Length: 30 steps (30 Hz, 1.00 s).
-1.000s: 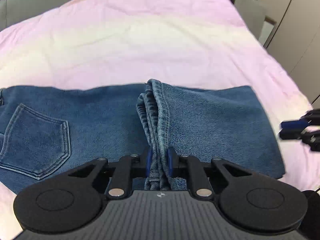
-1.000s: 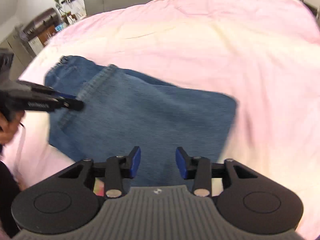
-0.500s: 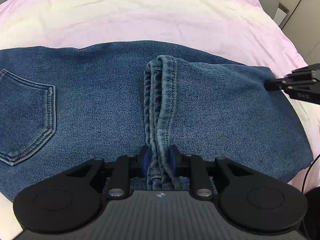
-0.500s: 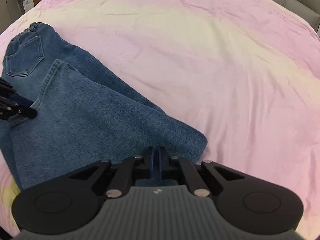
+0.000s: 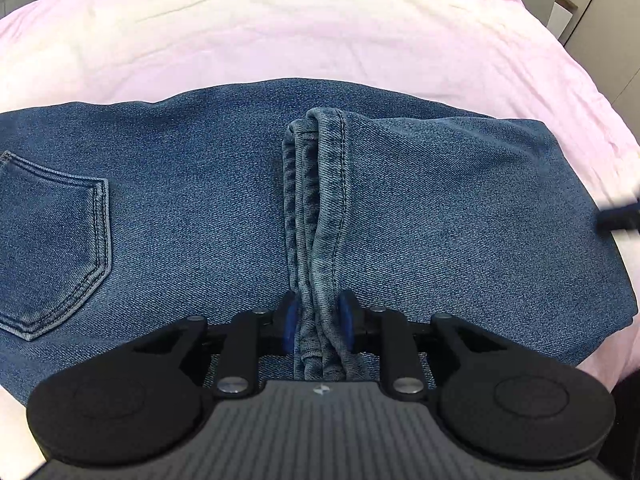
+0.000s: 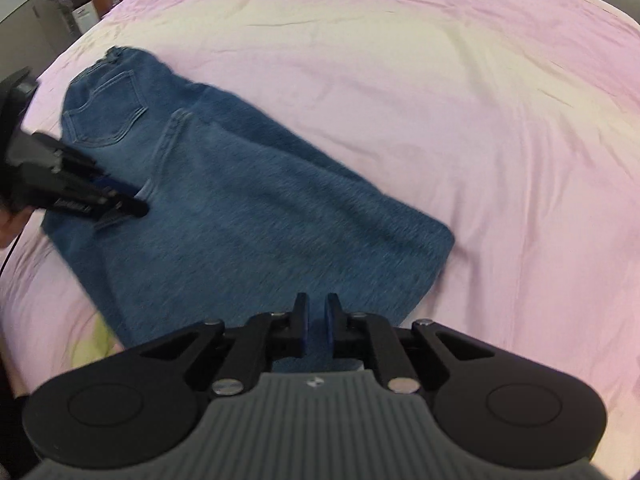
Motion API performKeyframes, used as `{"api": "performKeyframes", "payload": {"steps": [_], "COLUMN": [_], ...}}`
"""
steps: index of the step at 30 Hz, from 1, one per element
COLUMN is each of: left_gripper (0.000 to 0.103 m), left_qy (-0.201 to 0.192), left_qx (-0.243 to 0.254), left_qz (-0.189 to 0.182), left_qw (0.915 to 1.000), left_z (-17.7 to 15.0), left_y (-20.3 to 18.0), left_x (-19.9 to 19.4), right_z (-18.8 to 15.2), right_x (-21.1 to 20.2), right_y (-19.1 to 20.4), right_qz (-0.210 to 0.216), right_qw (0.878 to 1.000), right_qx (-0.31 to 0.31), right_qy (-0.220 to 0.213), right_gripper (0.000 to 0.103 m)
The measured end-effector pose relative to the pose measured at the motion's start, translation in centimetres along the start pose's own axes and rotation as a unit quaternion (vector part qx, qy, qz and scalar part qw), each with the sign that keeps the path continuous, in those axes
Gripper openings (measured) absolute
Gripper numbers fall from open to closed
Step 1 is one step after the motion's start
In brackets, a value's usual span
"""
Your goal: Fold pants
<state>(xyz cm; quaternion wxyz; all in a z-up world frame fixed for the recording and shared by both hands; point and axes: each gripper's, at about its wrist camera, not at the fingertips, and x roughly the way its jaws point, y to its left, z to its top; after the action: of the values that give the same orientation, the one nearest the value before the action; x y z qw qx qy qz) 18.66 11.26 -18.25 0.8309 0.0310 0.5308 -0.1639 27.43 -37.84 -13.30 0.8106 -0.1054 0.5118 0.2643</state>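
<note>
Lengthwise, pants (image 6: pixel 240 216) waistband far-left.

The pants (image 6: pixel 248 216) lie on the bedsheet (image 6: pixel 460 100), hem folded over the legs, back pocket (image 5: pixel 52 248) leftward.

Both fisheye views are brightly and evenly lit with soft, diffuse light; its source cannot be seen. The pink bedsheet (image 5: pixel 320 20) washes out to a pale cream glare across the middle of each view, losing its colour there. Shadows are faint, showing mainly as a thin dark edge under the jeans (image 5: pixel 180 200). In the left wrist view the denim weave and stitching are crisp, while a dark shape at the right edge is smeared. The right wrist view is softer: the jeans (image 6: pixel 240 220) show motion blur. Straight lines bow strongly toward the frame edges, and the corners darken.
</note>
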Motion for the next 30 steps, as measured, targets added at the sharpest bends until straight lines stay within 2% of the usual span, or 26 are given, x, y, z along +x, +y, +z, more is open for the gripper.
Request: {"api": "performKeyframes", "payload": {"steps": [4,7,10,12,17,19,21,23,27,29,30], "left_gripper": [0.026,0.026,0.029,0.031,0.034,0.041,0.043,0.044,0.045,0.047,0.049], "left_qy": [0.002,0.004,0.003,0.003,-0.003,-0.011,-0.023,-0.031,-0.033,-0.038,-0.042], "left_qx": [0.003,0.003,0.001,-0.002,-0.013,-0.017,-0.023,-0.031,-0.037,-0.044,-0.051], "left_qz": [0.005,0.006,0.008,0.011,0.013,0.010,0.004,0.000,0.011,0.020,0.024], "left_qw": [1.0000,1.0000,1.0000,0.9999,0.9998,0.9998,0.9995,0.9990,0.9987,0.9981,0.9975], "left_z": [-0.1,-0.1,-0.1,-0.1,-0.2,-0.4,-1.0,-1.7,-2.8,-3.4,-3.5], "left_y": [-0.2,-0.2,-0.2,-0.1,0.1,0.6,1.3,2.4,5.0,6.6,7.4], "left_x": [0.1,0.1,0.3,0.2,-0.3,-1.1,-2.3,-3.6,-6.2,-7.4,-8.5], "right_z": [-3.1,-4.6,-5.4,-5.4,-4.6,-4.0,-3.6,-3.0,-1.2,0.0,0.8], "right_x": [-0.5,0.8,2.6,3.2,3.3,3.0,2.3,1.5,1.9,2.8,3.4], "right_y": [2.0,2.3,3.2,3.7,3.9,4.7,5.2,5.6,7.4,8.4,8.9], "right_qz": [0.008,0.004,-0.010,-0.019,-0.025,-0.036,-0.038,-0.029,-0.024,-0.022,-0.021], "right_qw": [0.999,0.999,0.998,0.997,0.996,0.995,0.994,0.994,0.987,0.981,0.978], "right_qx": [-0.025,-0.023,-0.046,-0.065,-0.058,-0.073,-0.091,-0.102,-0.157,-0.192,-0.208], "right_qy": [0.021,0.037,0.040,0.043,0.056,0.059,0.044,0.023,0.010,0.002,-0.001], "right_gripper": [0.005,0.005,0.005,0.005,0.005,0.005,0.007,0.043,0.059,0.078,0.080]}}
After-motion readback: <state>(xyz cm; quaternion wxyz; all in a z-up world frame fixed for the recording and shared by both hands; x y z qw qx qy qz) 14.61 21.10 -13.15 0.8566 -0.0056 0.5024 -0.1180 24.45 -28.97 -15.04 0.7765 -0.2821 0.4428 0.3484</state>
